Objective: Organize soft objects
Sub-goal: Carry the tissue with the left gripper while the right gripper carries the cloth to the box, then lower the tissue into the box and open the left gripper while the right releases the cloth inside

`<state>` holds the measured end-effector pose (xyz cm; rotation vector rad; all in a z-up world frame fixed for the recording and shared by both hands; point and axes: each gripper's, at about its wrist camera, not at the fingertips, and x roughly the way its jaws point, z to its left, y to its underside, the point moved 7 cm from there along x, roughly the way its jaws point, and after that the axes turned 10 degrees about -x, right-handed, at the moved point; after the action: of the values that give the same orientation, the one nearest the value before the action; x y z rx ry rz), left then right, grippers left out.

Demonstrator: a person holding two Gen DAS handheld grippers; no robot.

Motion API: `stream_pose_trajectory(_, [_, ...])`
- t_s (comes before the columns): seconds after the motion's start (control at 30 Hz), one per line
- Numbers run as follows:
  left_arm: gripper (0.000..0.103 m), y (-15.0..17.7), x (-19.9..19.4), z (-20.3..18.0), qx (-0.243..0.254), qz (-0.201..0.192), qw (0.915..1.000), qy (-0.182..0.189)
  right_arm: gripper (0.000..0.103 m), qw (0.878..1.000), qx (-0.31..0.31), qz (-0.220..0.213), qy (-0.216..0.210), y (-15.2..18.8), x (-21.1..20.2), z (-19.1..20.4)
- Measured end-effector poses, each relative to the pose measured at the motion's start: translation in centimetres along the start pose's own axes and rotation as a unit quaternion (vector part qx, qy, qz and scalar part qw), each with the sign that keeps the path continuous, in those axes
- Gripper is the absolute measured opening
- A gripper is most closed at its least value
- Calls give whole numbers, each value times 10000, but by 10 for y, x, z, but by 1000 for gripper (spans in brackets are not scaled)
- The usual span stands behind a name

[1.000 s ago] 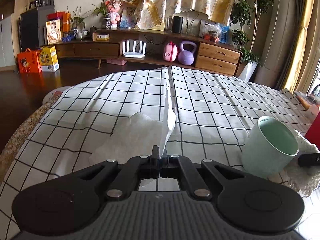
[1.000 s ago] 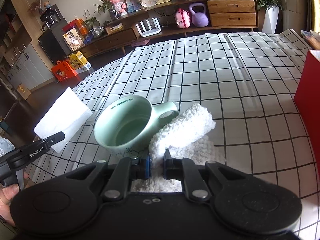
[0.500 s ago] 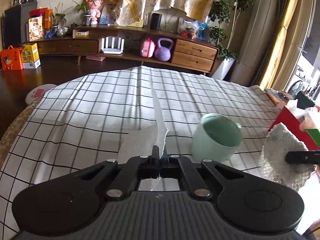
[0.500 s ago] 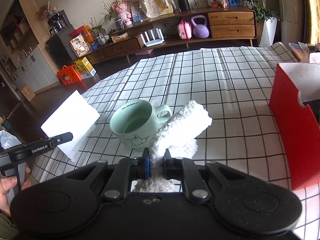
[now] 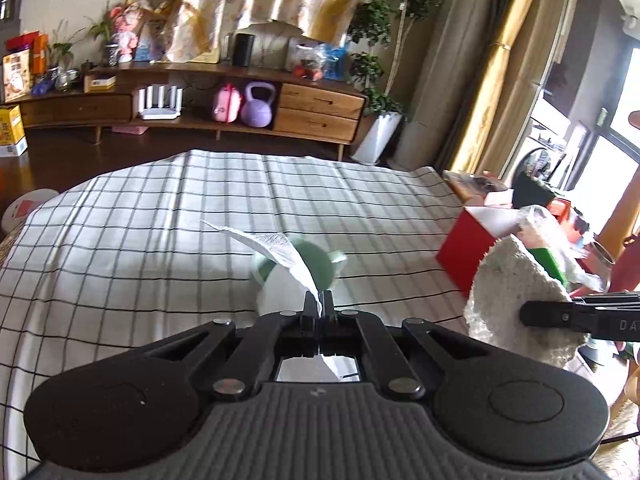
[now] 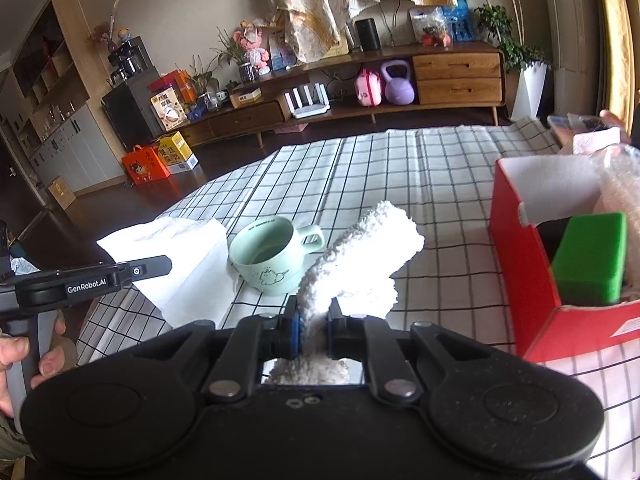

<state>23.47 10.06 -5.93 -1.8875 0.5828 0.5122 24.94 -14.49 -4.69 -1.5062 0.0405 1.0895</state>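
Both cloths have been lifted off the checked tablecloth point(image 6: 400, 168) since earlier. Left of the green mug point(image 6: 268, 256), white napkin point(image 6: 188, 264) is pinched by left gripper point(image 5: 319, 304); right of it, fluffy towel point(image 6: 360, 256) is clamped by right gripper point(image 6: 314, 320), near the red box point(image 6: 520, 264).

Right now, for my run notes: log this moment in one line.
left tool: shut on tissue | right tool: shut on fluffy cloth | red box: open | mug: on table

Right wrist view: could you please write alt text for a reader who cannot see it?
The right gripper holds a fluffy white towel above a checked tablecloth, its jaws shut on it. Behind sits a mint green mug; at left, the left gripper holds a white tissue. An open red box stands at right.
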Motion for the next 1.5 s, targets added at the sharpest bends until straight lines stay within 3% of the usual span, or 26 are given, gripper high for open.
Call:
stream_pose_trajectory(0.37, [0,-12,8,-109,608,22,9962,618,11,9979,55,-538,344,-15,-53,-53])
stream_pose_trajectory(0.97, [0,-18,81,-290,1532,232,9747,1612,11,9853,304,-1106,1262,-41,-94,-179])
stream_pose_trajectory(1.17, [0,-12,121,-321,1680,263,9702,1724,11,9812,686,-1017,1486,-23,-80,-230])
stream_pose_trajectory(1.5, [0,3,190,-313,1201,821,9769,1568,11,9785,1319,-751,1399,19,-34,-276])
